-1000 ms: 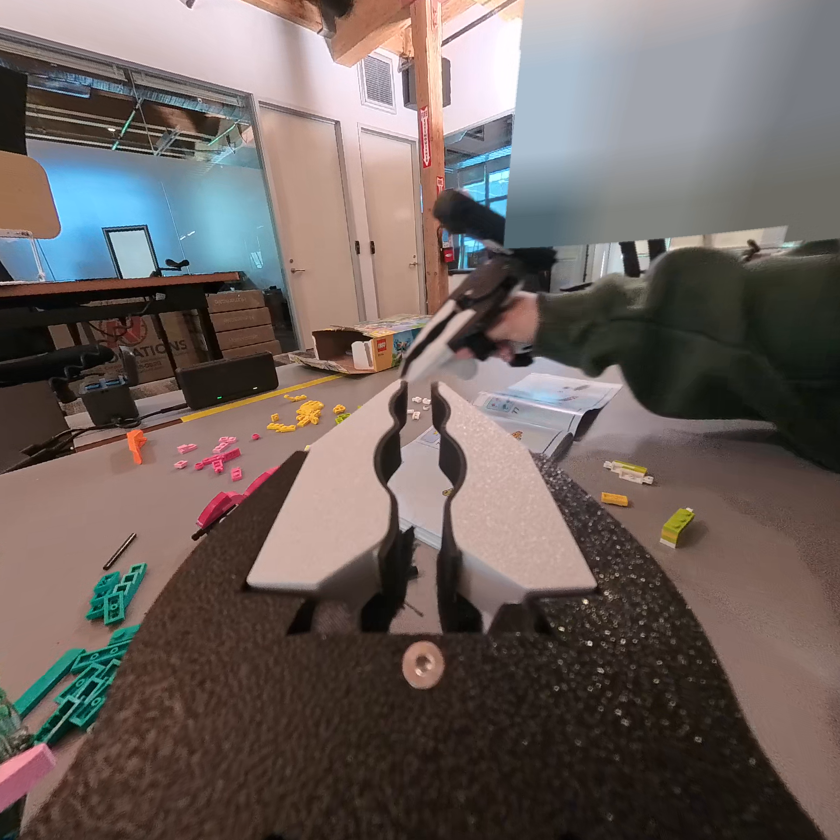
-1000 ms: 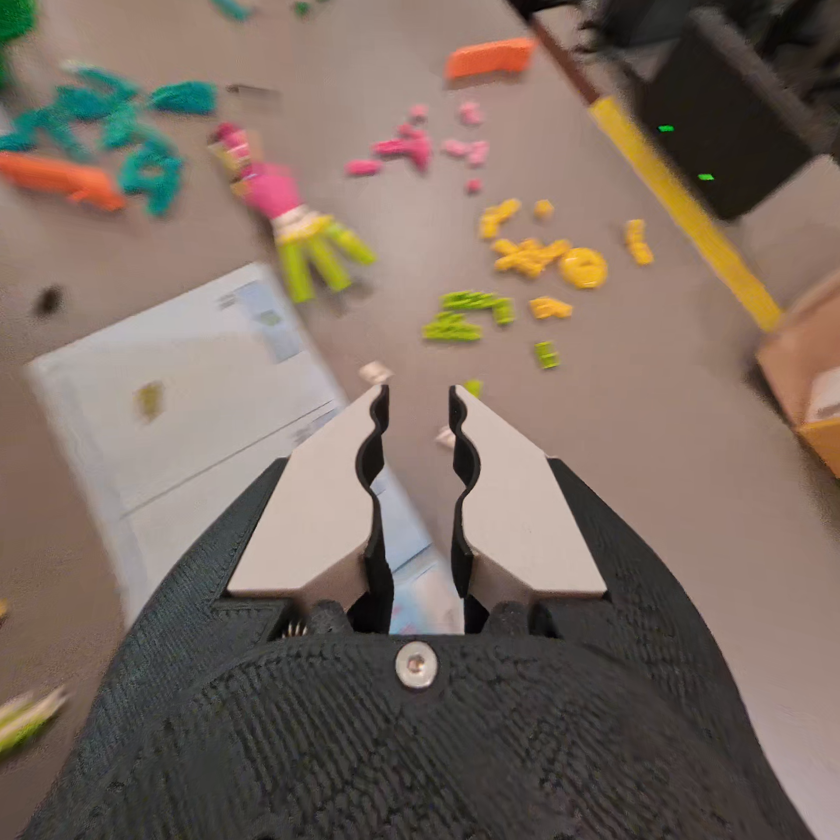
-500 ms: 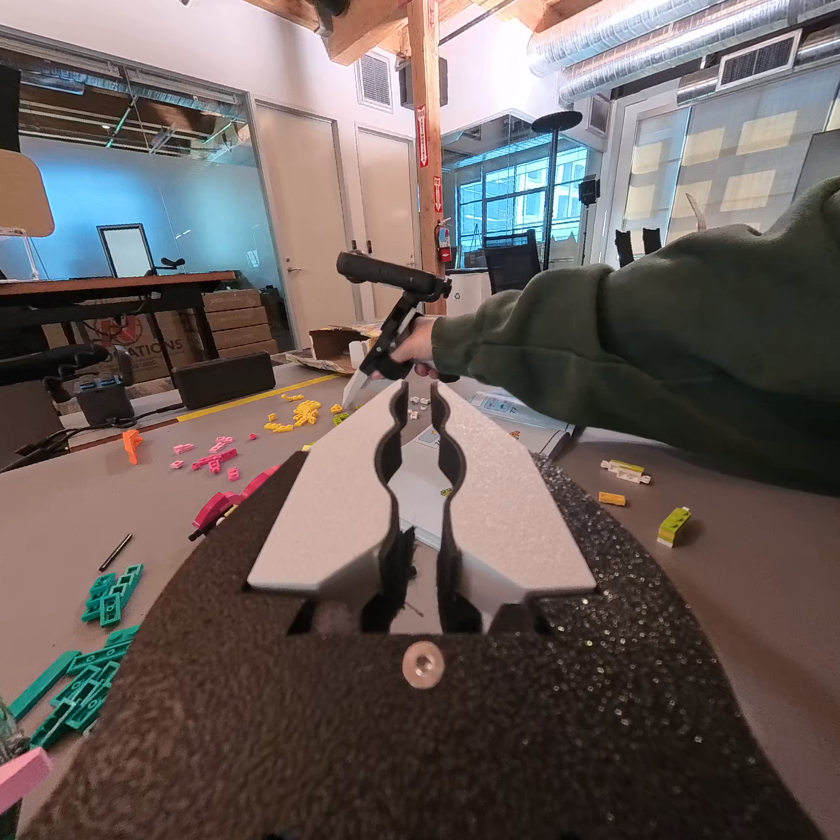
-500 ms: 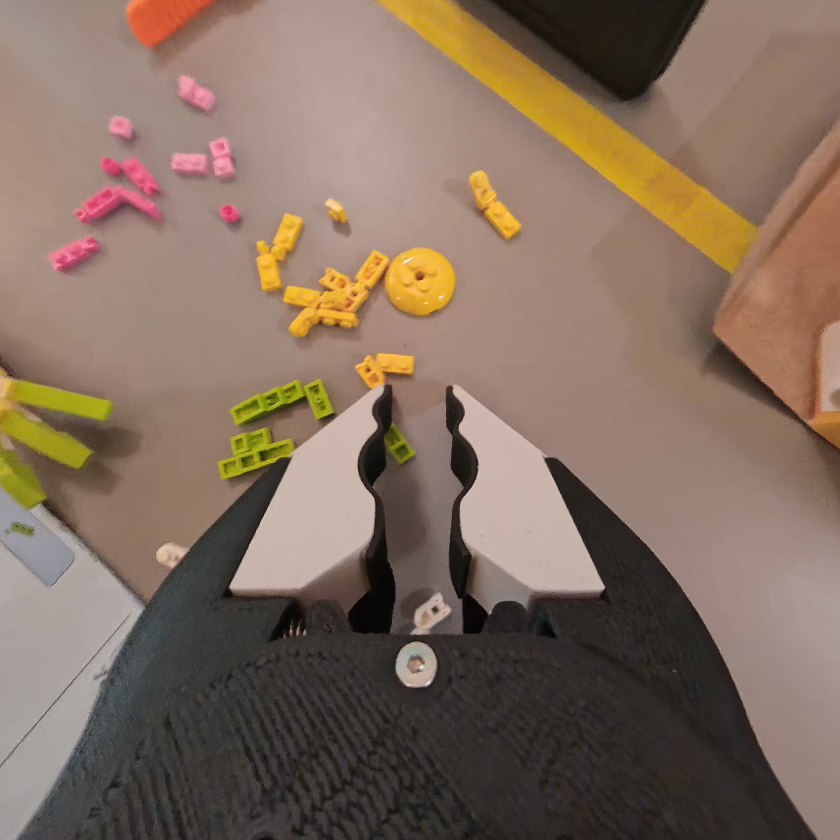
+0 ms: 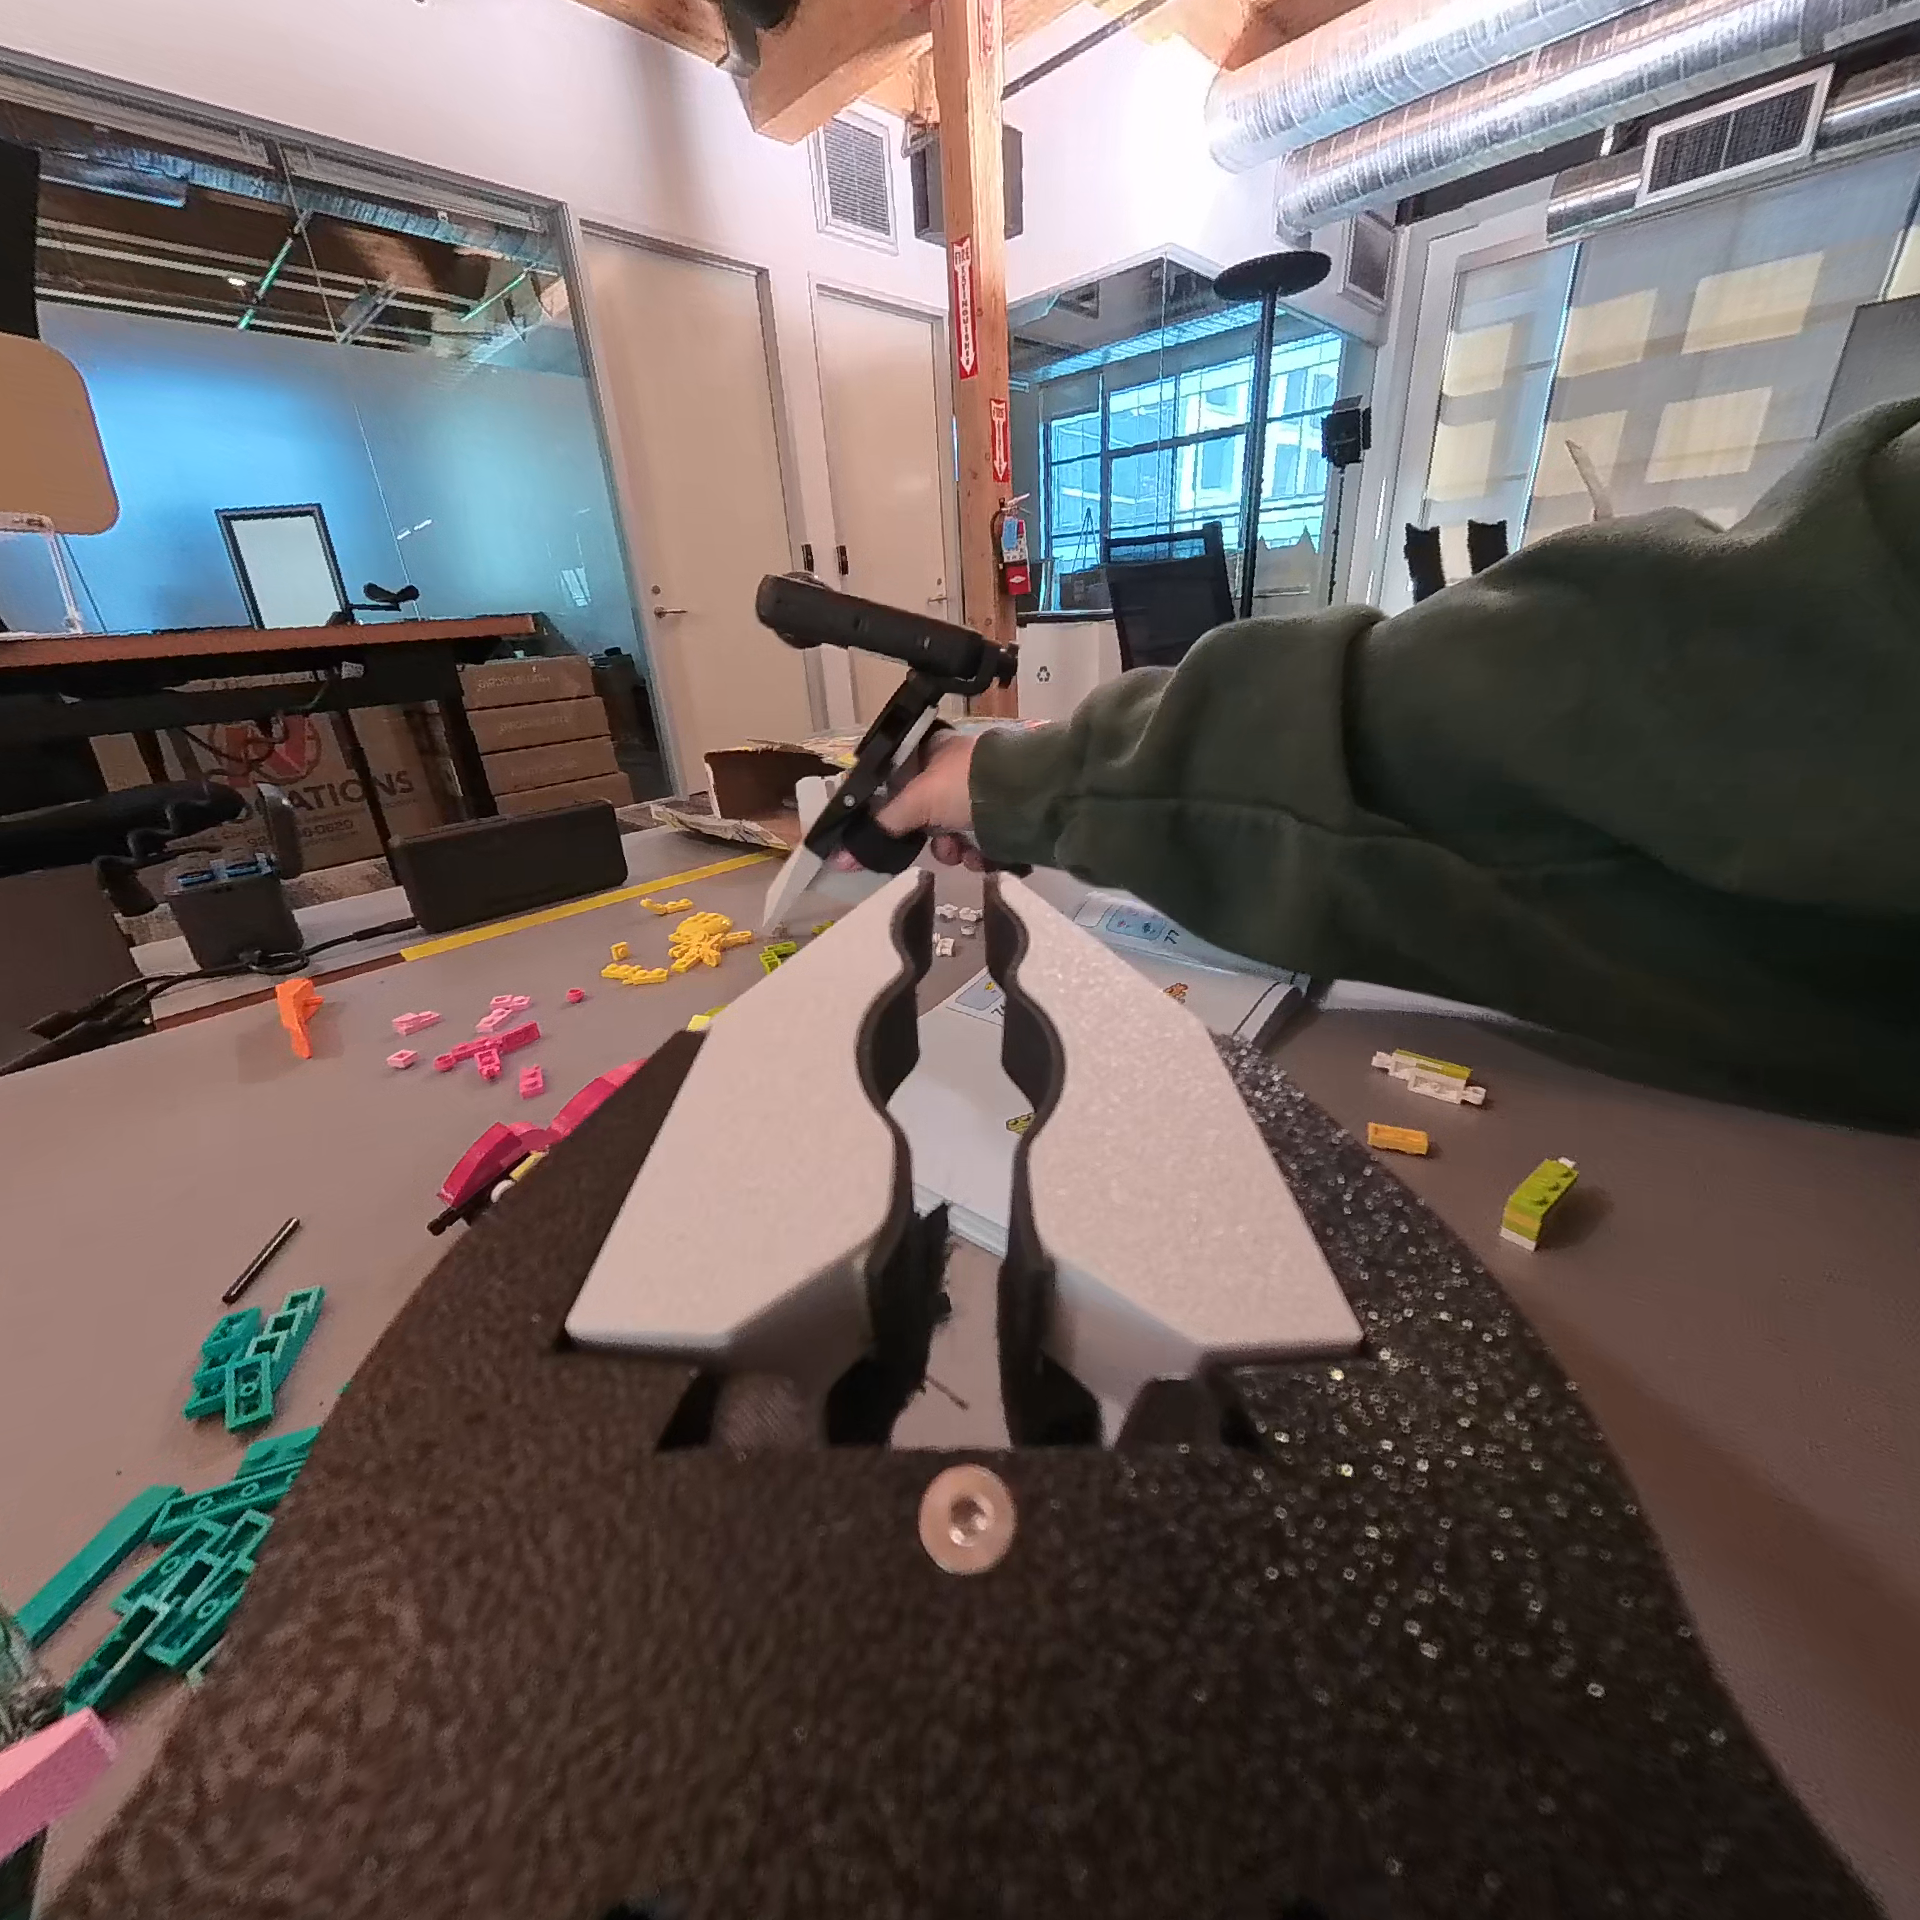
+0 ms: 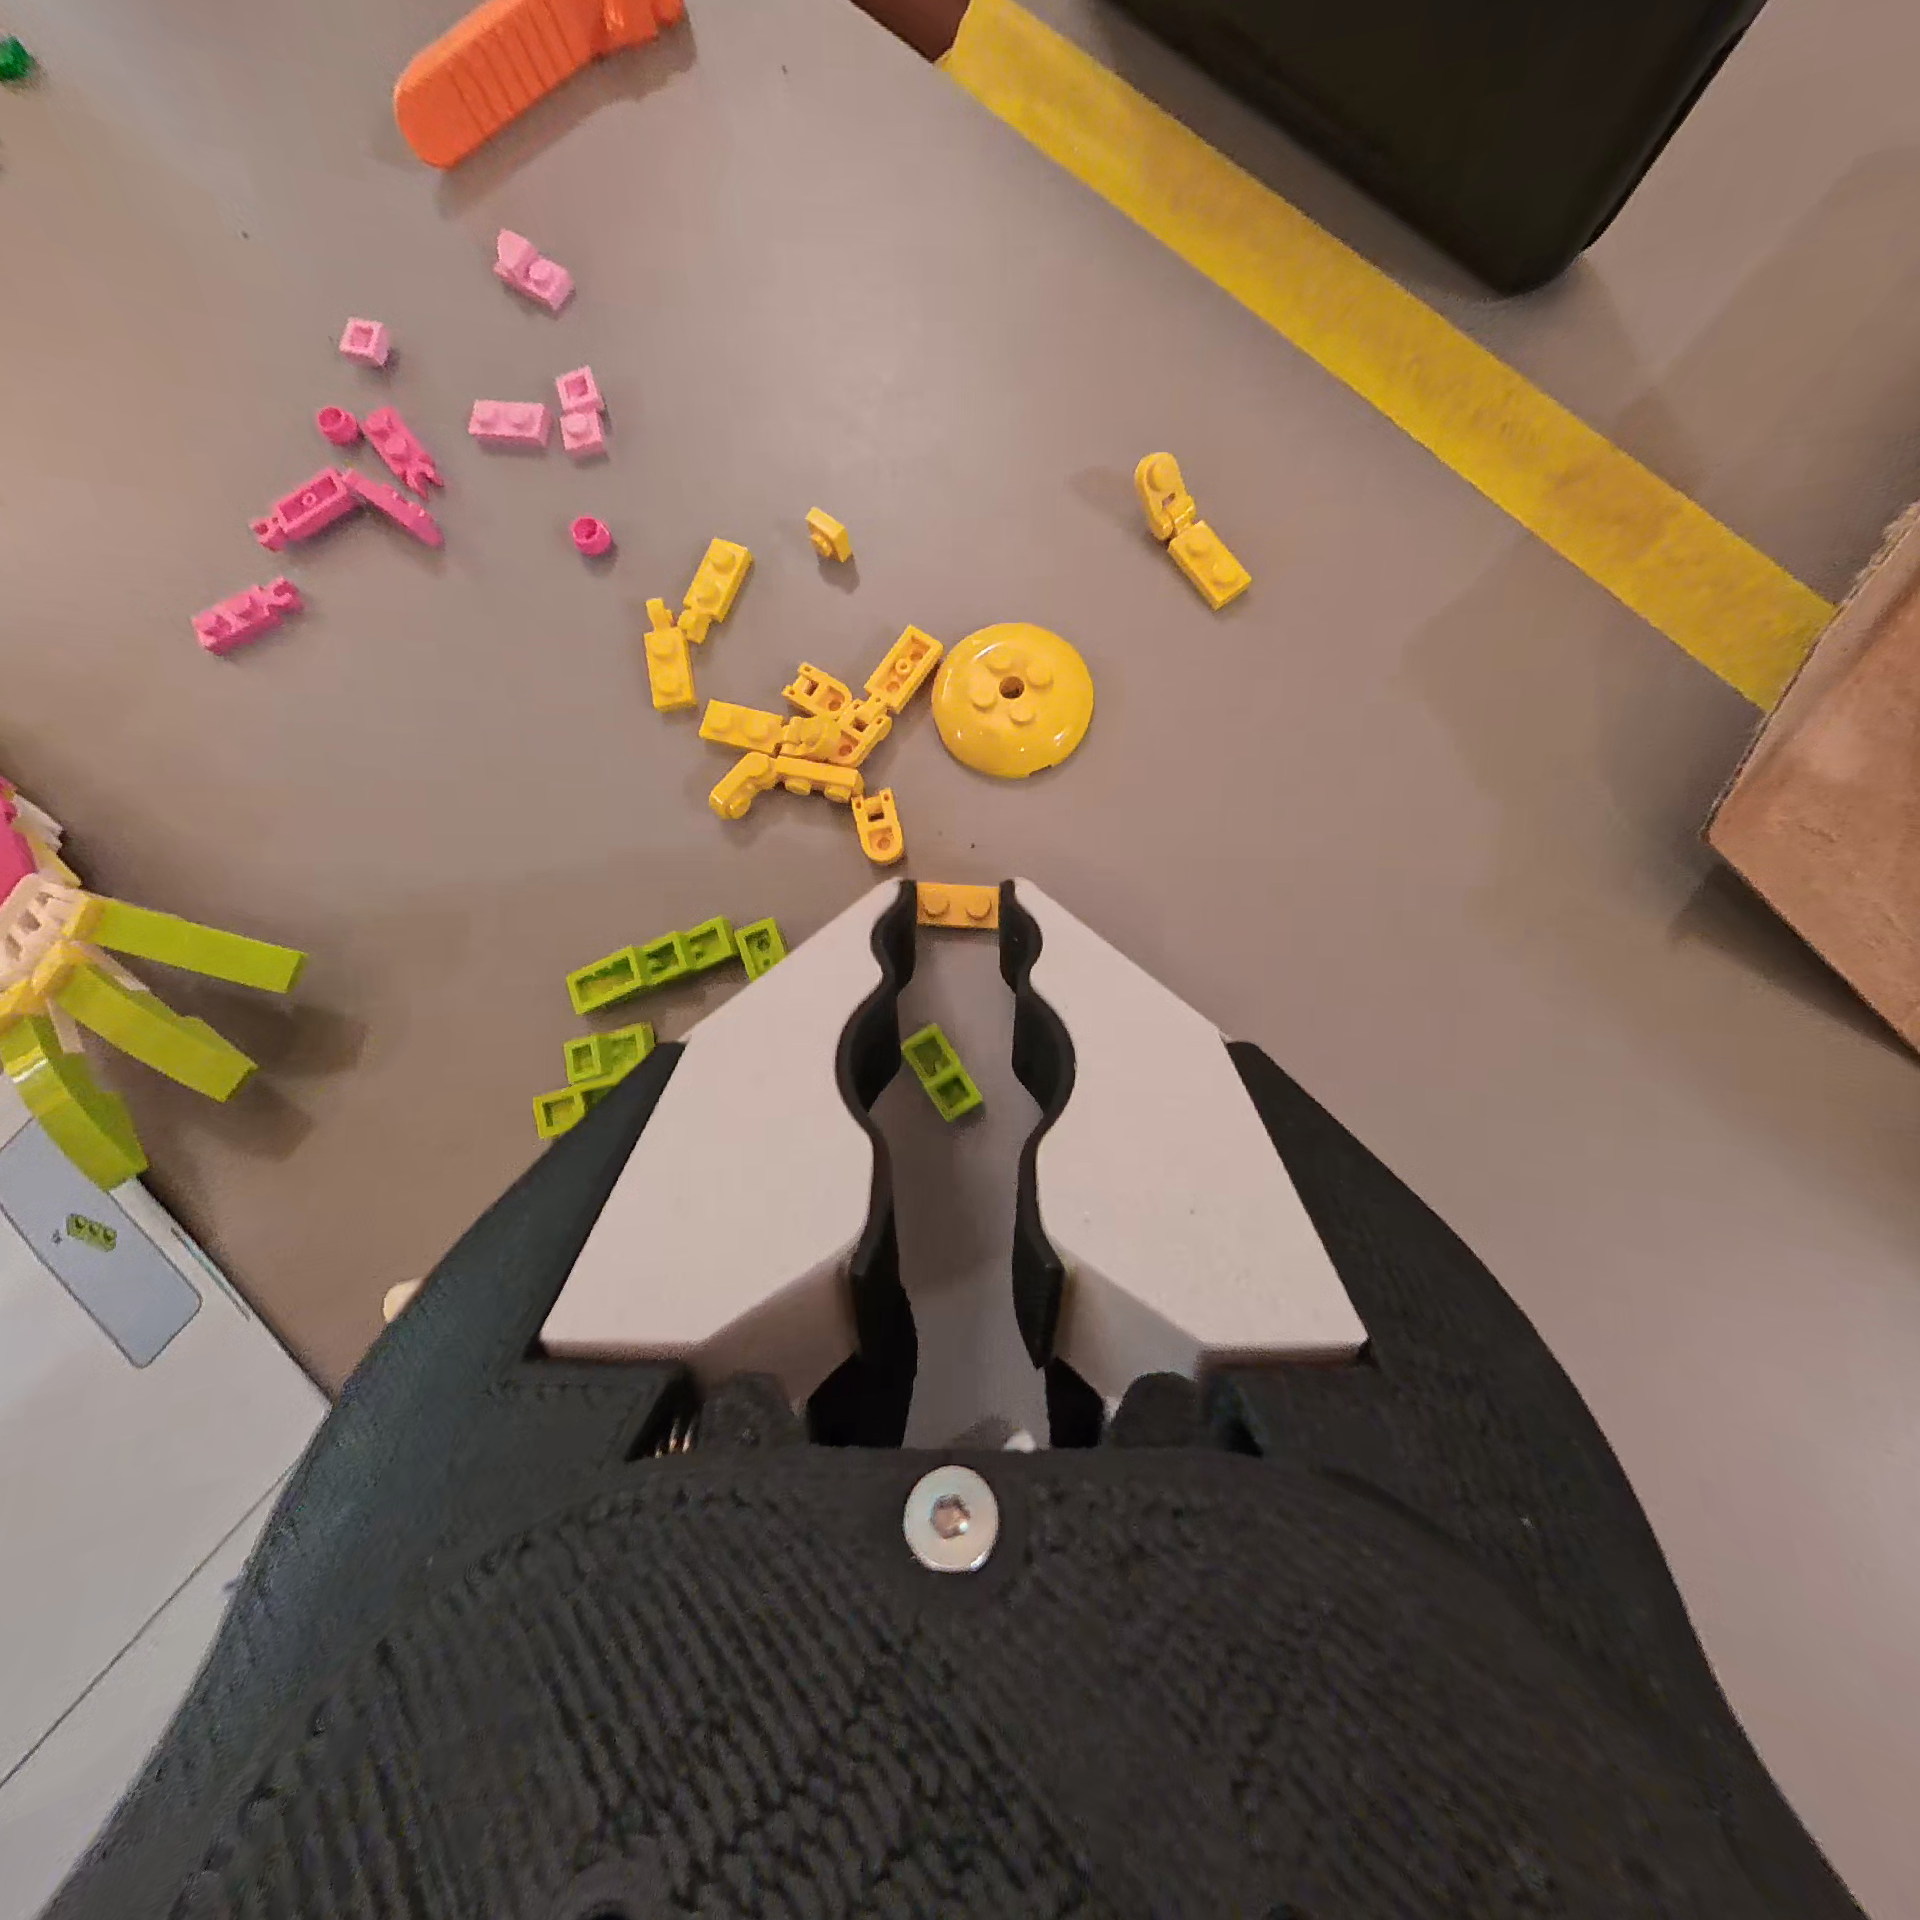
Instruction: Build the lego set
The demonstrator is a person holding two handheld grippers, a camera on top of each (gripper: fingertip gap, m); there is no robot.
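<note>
Where nothing sat before, right gripper [image 6: 958,902] now brackets orange plate [image 6: 958,904] (tips touching).

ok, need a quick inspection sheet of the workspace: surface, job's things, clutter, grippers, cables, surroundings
Surface: grey table, yellow tape strip.
Job's things: yellow pieces, round yellow dish, pink pieces, lime pieces, teal pieces, instruction booklet.
Clutter: orange tool, cardboard box.
Grippers: right gripper tips around an orange-yellow plate; left gripper empty, slightly apart.
Cables: black cable.
Surroundings: office, desk, doors.
</note>
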